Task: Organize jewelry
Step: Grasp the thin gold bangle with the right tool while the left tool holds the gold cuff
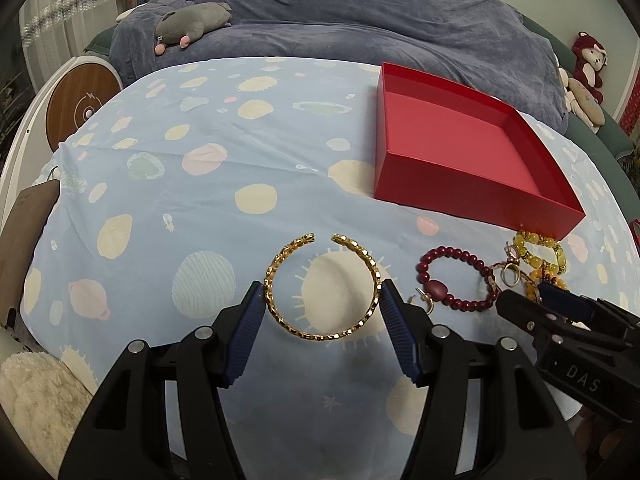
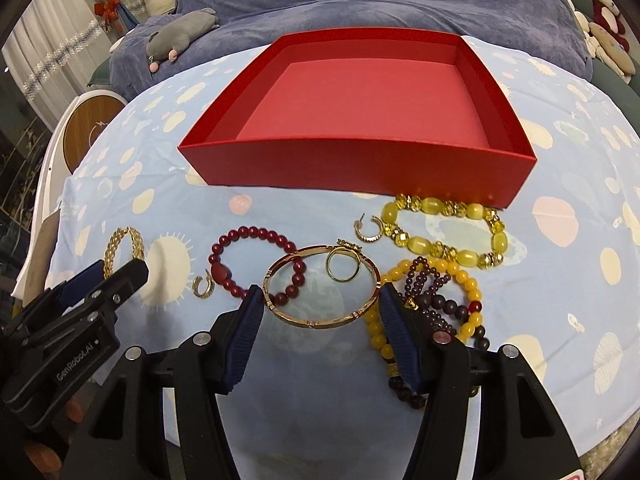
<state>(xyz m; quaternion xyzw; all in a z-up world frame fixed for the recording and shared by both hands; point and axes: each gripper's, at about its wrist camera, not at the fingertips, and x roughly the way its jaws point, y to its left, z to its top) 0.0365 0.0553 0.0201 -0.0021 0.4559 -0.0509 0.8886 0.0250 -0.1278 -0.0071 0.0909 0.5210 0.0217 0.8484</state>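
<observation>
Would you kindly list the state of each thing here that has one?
red box: open, empty
gold cuff: flat on cloth, between the left claw's fingers
rose-gold bangle: closed, overlapping the dark red bead bracelet
left claw: open
right claw: open

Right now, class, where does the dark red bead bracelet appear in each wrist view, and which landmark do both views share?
Left wrist view: dark red bead bracelet lies lower right, right of the gold cuff.
Right wrist view: it lies centre-left, partly under the thin gold bangle.
Shared landmark: red box, beyond it in both.
</observation>
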